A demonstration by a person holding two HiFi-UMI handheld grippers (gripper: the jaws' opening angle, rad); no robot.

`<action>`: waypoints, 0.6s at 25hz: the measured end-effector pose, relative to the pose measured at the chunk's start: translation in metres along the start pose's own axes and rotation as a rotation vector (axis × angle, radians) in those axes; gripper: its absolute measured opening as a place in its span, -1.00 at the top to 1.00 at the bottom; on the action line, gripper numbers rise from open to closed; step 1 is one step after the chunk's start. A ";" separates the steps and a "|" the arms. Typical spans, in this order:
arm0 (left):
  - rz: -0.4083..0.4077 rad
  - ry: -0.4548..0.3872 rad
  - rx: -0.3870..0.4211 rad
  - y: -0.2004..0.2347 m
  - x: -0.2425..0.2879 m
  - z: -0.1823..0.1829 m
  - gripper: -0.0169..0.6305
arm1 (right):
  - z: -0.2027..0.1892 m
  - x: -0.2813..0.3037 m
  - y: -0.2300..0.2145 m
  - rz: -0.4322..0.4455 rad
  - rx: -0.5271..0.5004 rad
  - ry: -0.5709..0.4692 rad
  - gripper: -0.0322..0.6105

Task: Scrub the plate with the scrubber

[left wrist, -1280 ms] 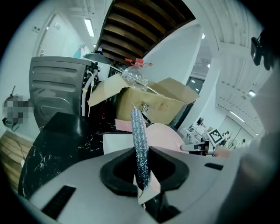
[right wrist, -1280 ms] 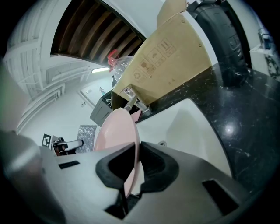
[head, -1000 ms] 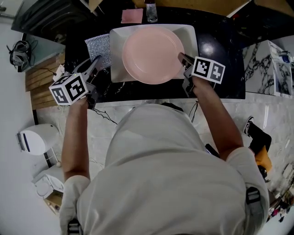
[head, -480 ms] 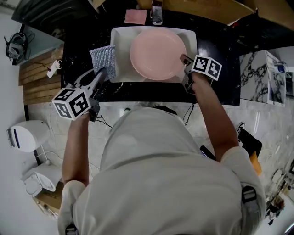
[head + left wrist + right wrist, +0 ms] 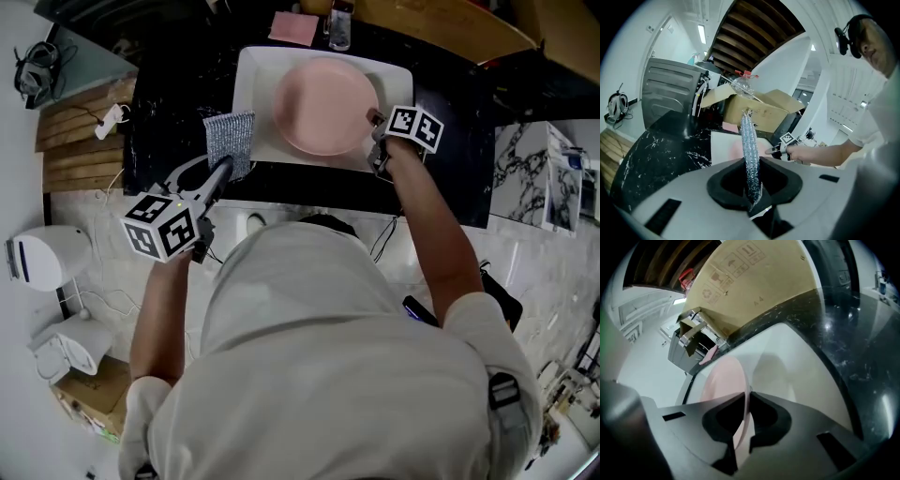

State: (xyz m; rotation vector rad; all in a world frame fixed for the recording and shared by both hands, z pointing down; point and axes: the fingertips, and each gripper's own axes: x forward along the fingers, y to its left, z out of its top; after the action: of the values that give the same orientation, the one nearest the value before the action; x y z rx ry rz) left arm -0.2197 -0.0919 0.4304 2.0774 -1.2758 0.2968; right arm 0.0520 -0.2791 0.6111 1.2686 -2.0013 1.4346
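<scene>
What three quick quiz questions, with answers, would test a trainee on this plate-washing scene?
1. True or false: the left tool is shut on the silver mesh scrubber.
2. What does the right tool grip? A: the rim of the round pink plate; B: nothing; C: the scrubber.
3. In the head view, is the scrubber touching the plate or apart from it?
Key: 1 true; 2 A; 3 apart, to the plate's left.

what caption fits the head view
Left gripper holds the silver scrubber while the right gripper grips the pink plate in the white tray.
</scene>
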 end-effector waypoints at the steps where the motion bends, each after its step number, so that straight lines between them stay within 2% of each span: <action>1: 0.001 0.003 -0.001 -0.001 -0.001 -0.003 0.73 | -0.001 0.005 -0.002 -0.006 -0.001 0.006 0.81; 7: 0.015 0.004 -0.021 -0.005 -0.008 -0.014 0.73 | -0.008 0.031 -0.011 -0.032 0.002 0.046 0.81; 15: 0.046 0.017 -0.011 -0.008 -0.008 -0.019 0.73 | -0.015 0.056 -0.028 -0.071 -0.004 0.079 0.82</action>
State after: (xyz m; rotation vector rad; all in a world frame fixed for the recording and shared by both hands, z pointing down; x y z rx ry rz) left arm -0.2141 -0.0715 0.4368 2.0344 -1.3131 0.3264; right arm 0.0429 -0.2931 0.6734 1.2484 -1.8880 1.4240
